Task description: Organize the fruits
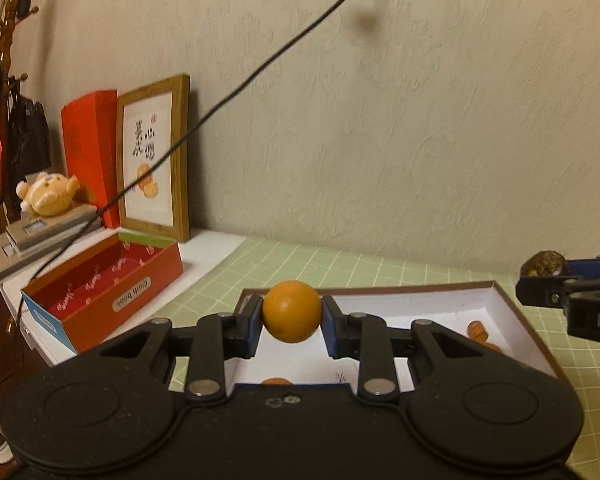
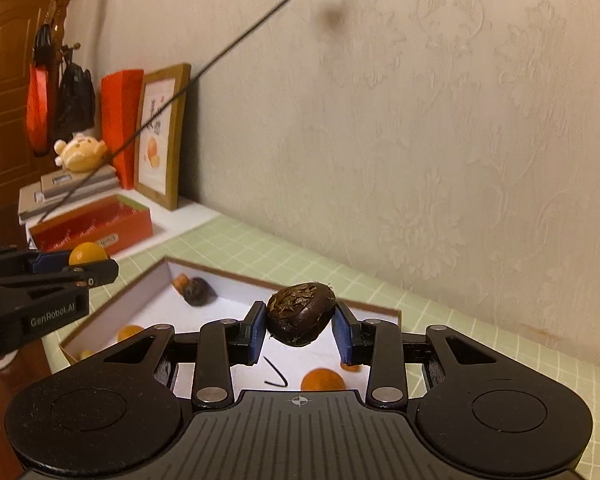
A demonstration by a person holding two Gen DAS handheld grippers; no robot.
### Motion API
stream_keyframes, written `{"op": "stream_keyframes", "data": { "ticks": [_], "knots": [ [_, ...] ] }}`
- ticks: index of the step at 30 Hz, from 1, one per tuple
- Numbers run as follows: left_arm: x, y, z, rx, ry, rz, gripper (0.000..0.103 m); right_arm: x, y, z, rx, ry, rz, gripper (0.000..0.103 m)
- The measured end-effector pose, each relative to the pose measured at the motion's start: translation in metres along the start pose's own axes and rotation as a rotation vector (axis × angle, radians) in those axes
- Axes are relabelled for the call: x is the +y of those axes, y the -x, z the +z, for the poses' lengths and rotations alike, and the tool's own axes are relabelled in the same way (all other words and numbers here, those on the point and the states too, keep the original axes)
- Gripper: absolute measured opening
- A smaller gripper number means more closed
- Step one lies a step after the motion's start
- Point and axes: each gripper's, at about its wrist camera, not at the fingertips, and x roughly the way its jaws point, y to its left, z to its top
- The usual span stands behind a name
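Observation:
My left gripper [image 1: 292, 317] is shut on a round orange [image 1: 292, 304], held above the near left part of a shallow white box with a brown rim [image 1: 380, 290]. My right gripper [image 2: 300, 330] is shut on a dark brown, rough-topped fruit [image 2: 300, 312] over the same box [image 2: 260, 278]. Each gripper shows in the other view: the right gripper [image 1: 548, 277] with its dark fruit [image 1: 544, 264] at the right edge, the left gripper [image 2: 80, 266] with its orange [image 2: 87, 254] at the left. In the box lie another dark fruit [image 2: 196, 290] and several oranges [image 2: 324, 380].
The box sits on a green gridded mat [image 1: 300, 260] against a papered wall. To the left stand an open red box [image 1: 100, 284], a framed picture [image 1: 154, 156], a plush bear [image 1: 48, 196] on stacked books, and a coat rack. A black cable [image 1: 260, 68] hangs diagonally overhead.

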Motion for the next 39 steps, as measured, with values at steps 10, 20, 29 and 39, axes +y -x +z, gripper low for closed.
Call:
{"op": "stream_keyframes", "data": {
  "ticks": [10, 20, 29, 39],
  "knots": [
    [0.012, -0.029, -0.013, 0.093, -0.006, 0.022, 0.021, -0.012, -0.027, -0.017, 0.078, -0.022, -0.013, 0.036],
    [0.009, -0.029, -0.023, 0.073, -0.034, 0.078, 0.097, -0.017, -0.039, -0.03, 0.057, -0.028, -0.124, 0.103],
    [0.005, -0.032, -0.022, 0.078, -0.044, 0.064, 0.097, -0.025, -0.055, -0.03, 0.079, -0.06, -0.076, 0.103],
    [0.004, -0.018, -0.019, 0.059, -0.039, 0.077, 0.097, -0.024, -0.035, -0.029, 0.084, -0.06, -0.074, 0.103]
  ]
}}
